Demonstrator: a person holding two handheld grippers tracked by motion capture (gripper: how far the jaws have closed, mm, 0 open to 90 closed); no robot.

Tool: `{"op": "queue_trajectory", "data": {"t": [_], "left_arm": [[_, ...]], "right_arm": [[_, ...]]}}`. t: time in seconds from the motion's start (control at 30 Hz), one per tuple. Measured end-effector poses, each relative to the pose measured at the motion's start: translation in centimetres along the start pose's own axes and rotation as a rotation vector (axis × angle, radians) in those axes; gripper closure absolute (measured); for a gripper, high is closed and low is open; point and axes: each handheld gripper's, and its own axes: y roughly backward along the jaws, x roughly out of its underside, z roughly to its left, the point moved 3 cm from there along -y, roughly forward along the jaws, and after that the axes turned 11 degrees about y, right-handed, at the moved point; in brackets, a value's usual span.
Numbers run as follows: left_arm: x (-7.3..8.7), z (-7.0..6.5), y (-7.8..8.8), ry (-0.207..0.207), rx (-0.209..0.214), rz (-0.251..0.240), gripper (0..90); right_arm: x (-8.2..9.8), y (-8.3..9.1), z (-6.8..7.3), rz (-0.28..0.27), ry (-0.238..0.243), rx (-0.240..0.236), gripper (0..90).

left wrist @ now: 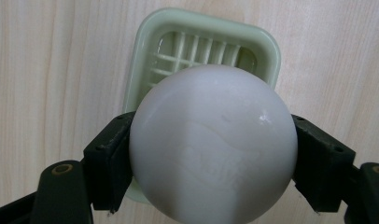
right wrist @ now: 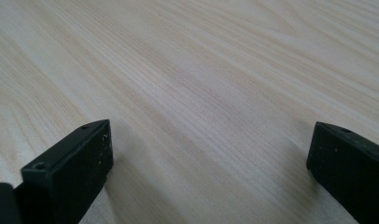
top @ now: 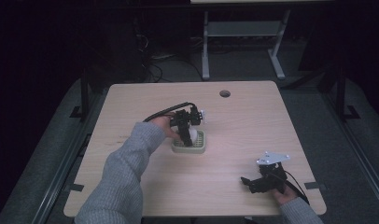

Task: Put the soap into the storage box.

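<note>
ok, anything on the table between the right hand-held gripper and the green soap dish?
Nothing: bare wood table between right hand-held gripper and green soap dish, per the high view.

surface: light wooden table | cable hole near far edge | on it: pale green slatted dish, around the middle

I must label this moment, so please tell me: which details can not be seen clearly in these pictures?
- Left gripper view: the white ball hides much of the green tray; whether they touch is unclear.
- The ball's raised lettering is too faint to read.
- High view: the left claw is small and dark.
- Right gripper view: the frame edge cuts off the right claw.
</note>
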Motion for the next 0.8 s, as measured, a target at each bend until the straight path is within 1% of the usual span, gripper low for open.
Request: {"op": "queue_trajectory", "data": {"t": [0.03,0.07,0.13,0.17,0.33,0.4,0.43,0.8], "left_arm": [[-0.1,0.1,0.0,-0.011,-0.003,0.010,23.3],[-0.1,0.0,-0.2,-0.005,-0.004,0.009,23.3],[-0.2,0.1,-0.3,-0.008,-0.002,0.016,23.2],[-0.2,0.2,-0.5,-0.009,-0.005,0.026,23.2],[-0.2,0.3,-0.8,0.004,-0.001,0.029,23.2],[-0.2,0.5,-0.9,0.000,-0.002,0.032,23.2],[-0.2,0.5,-1.0,0.007,0.002,0.029,23.3],[-0.2,0.8,-1.4,0.009,0.007,0.044,23.2]], "right_arm": [[0.0,0.0,0.0,0.000,0.001,0.000,0.0],[0.0,0.0,0.0,0.001,0.001,0.000,0.0],[0.0,0.0,0.0,0.001,0.000,0.000,0.0],[0.0,0.0,0.0,0.001,0.000,0.000,0.0],[0.0,0.0,0.0,0.000,0.000,0.000,0.0],[0.0,0.0,0.0,0.000,0.000,0.000,0.0],[0.0,0.0,0.0,0.000,0.000,0.000,0.0],[0.0,0.0,0.0,0.001,0.000,-0.001,0.0]]}}
